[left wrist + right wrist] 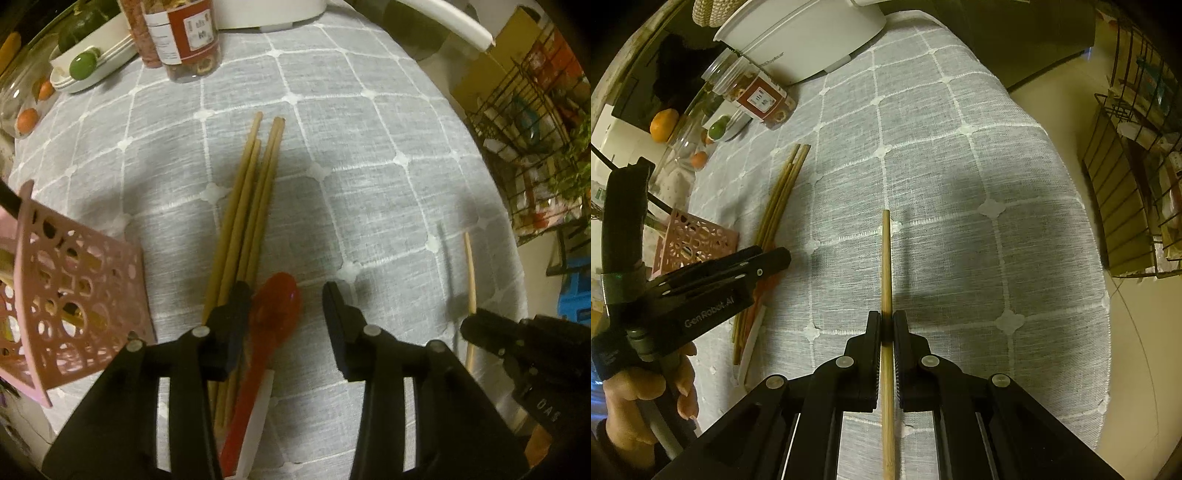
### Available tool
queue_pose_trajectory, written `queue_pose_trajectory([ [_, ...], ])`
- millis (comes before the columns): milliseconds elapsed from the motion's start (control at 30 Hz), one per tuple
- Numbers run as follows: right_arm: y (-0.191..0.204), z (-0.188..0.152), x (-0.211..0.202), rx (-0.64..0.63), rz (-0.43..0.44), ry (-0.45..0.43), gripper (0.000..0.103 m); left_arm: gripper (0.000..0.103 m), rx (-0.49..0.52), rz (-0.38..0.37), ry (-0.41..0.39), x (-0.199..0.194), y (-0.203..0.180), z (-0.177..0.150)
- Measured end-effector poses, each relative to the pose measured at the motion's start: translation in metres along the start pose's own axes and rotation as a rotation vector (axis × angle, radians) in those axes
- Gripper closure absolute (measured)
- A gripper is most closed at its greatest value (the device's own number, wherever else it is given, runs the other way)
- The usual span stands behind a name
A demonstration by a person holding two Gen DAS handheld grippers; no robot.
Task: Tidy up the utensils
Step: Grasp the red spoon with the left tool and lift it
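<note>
While right tongs clamp one chopstick, left tongs hang apart over red spoon; next: carry chopstick to pink basket.

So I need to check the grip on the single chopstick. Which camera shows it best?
The right wrist view: the chopstick runs straight down the frame's centre, pinched in the right claw. The left wrist view shows only a thin sliver of it at the right edge, partly hidden by that claw.
</note>
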State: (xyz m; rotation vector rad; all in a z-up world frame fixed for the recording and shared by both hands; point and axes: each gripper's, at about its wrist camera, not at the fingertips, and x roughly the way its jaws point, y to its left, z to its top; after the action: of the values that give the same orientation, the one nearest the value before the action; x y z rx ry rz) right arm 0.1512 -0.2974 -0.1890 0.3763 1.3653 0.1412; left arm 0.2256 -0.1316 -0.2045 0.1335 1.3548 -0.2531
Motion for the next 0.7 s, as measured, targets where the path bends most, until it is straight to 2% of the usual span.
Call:
queue_pose_trajectory([
  [233, -0.004, -0.001, 0.0, 0.015, -0.001, 0.0, 0.097, 0.061, 0.059, 0.046, 0.04, 0.002, -0.007, -0.001],
  [333, -0.007, 0.0, 0.001, 0.024, 0.0, -0.001, 0.097, 0.068, 0.075, 0.083, 0.044, 0.003, -0.012, -0.002],
  [500, -0.008, 0.001, 0.0, 0.03, 0.004, -0.003, 0.097, 0.069, 0.103, 0.109, 0.045, 0.006, -0.015, -0.002],
  [600, -0.008, 0.0, 0.0, 0.031, 0.008, -0.003, 0.097, 0.075, 0.128, 0.141, 0.038, 0.009, -0.022, -0.001],
  [700, -0.008, -0.001, -0.001, 0.031, 0.007, -0.005, 0.097, 0.075, 0.145, 0.159, 0.037, 0.011, -0.028, 0.0],
])
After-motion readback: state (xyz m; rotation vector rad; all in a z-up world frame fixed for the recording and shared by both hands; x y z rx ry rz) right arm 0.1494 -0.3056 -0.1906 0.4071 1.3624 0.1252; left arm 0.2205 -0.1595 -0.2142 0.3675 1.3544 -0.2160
